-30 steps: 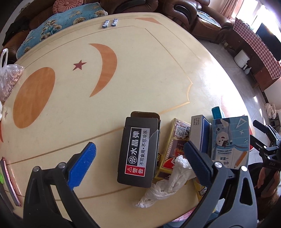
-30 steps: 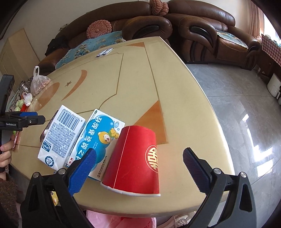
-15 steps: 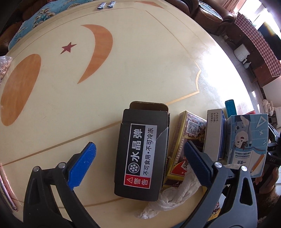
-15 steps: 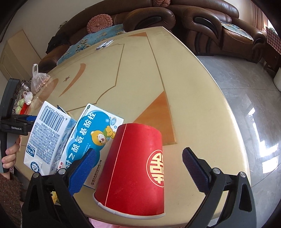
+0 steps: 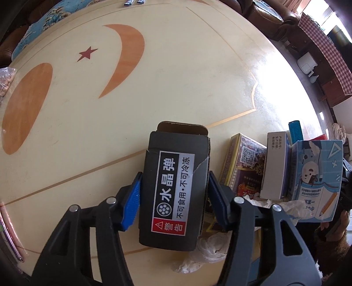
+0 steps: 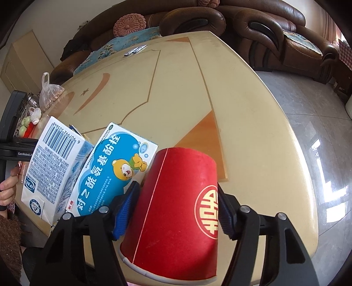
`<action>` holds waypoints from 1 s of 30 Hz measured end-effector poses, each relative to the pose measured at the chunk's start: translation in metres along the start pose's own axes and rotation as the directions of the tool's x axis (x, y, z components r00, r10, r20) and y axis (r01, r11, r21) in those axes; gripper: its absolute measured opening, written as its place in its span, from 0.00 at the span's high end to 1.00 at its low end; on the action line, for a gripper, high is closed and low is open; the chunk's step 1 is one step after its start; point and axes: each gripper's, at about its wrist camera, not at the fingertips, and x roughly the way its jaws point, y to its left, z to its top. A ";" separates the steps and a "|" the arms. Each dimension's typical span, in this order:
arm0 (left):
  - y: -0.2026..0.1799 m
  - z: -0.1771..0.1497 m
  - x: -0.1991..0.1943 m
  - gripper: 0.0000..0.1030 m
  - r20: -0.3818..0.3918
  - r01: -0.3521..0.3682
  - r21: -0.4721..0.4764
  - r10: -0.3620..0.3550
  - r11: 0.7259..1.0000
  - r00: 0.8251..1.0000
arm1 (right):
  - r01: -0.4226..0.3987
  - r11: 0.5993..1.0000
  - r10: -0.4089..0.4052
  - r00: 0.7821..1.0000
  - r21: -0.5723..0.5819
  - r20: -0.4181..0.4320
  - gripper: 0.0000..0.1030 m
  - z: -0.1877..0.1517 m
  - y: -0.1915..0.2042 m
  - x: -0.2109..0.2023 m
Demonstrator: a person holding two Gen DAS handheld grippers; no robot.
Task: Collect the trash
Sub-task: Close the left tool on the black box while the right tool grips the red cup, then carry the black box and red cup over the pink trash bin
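A black carton (image 5: 176,149) with a white and red warning label lies on the cream table (image 5: 176,66). My left gripper (image 5: 174,176) is closing on it, its blue pads against both long sides. Crumpled white tissue (image 5: 209,248) lies under the carton's near right corner. In the right wrist view a red paper cup (image 6: 176,209) stands upside down at the table's near edge. My right gripper (image 6: 177,187) is closing around it, pads touching its left and right walls.
Right of the black carton stand a patterned card box (image 5: 244,162), a white box (image 5: 275,167) and a blue box (image 5: 314,176). A blue medicine box (image 6: 116,167) and a barcoded carton (image 6: 52,167) lean left of the cup. A plastic bag (image 6: 49,92) and sofas (image 6: 198,17) lie beyond.
Both grippers sank a little and their jaws closed from wide open: the left onto the black carton's sides, the right onto the red cup.
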 end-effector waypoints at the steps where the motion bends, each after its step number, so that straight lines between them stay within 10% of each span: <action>1: 0.000 0.000 -0.002 0.45 -0.001 0.005 -0.008 -0.005 1.000 1.000 | 0.007 1.000 -0.007 1.000 -0.001 0.004 0.38 0.000 0.000 -0.001; 30: -0.034 -0.106 -0.119 0.46 0.165 -0.085 -0.094 0.100 0.992 0.981 | 0.015 0.996 -0.002 0.988 -0.087 0.154 0.38 -0.015 0.032 -0.114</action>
